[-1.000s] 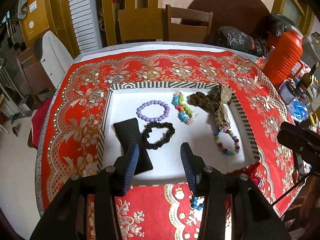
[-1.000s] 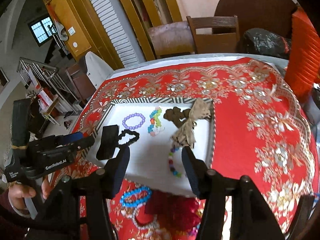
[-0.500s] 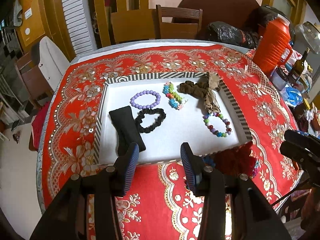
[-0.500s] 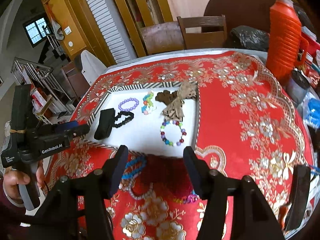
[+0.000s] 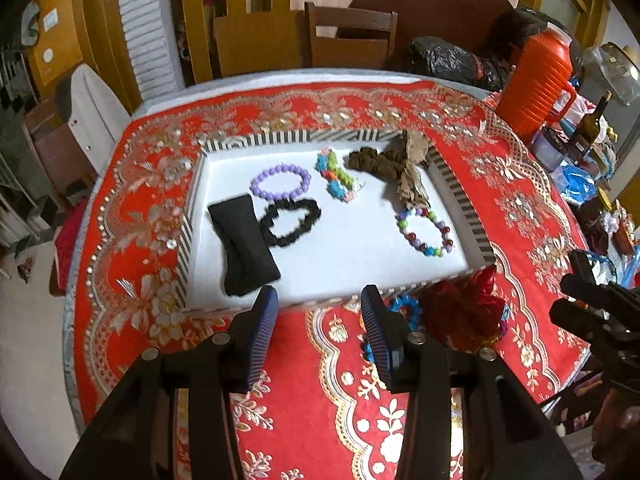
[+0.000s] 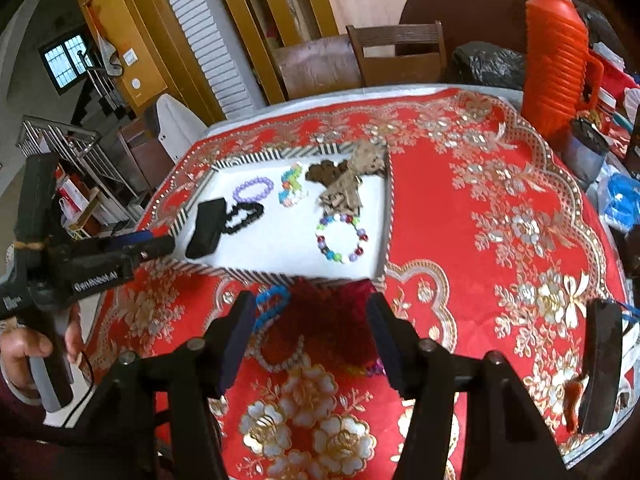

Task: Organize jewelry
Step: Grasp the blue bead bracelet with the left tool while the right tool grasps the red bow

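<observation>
A white tray with a striped rim [image 5: 320, 136] [image 6: 384, 216] lies on the red tablecloth. In it are a purple bead bracelet [image 5: 281, 181] [image 6: 253, 189], a black scrunchie [image 5: 291, 222], a black pouch [image 5: 242, 244] [image 6: 205, 229], a colourful bracelet [image 5: 335, 181], a brown scrunchie [image 5: 376, 162] [image 6: 325, 173] and a mixed-bead bracelet [image 5: 425, 231] [image 6: 341, 238]. In front of the tray sit a red scrunchie [image 5: 464, 308] [image 6: 324, 320], a blue bracelet [image 6: 273, 300] [image 5: 404, 306] and a pale bead bracelet [image 6: 280, 354]. My left gripper [image 5: 318, 330] is open over the cloth. My right gripper [image 6: 312, 336] is open above the red scrunchie.
An orange ribbed jug [image 5: 532, 80] [image 6: 556, 56], bottles and jars crowd the table's right edge. Wooden chairs [image 5: 352, 36] stand behind the table. A hand [image 6: 28, 350] holds the left gripper's handle at the left of the right wrist view.
Both grippers have drawn back from over the tray toward the table's near edge; the right one now hangs over the loose pile in front of the tray. Jaws stay open.
</observation>
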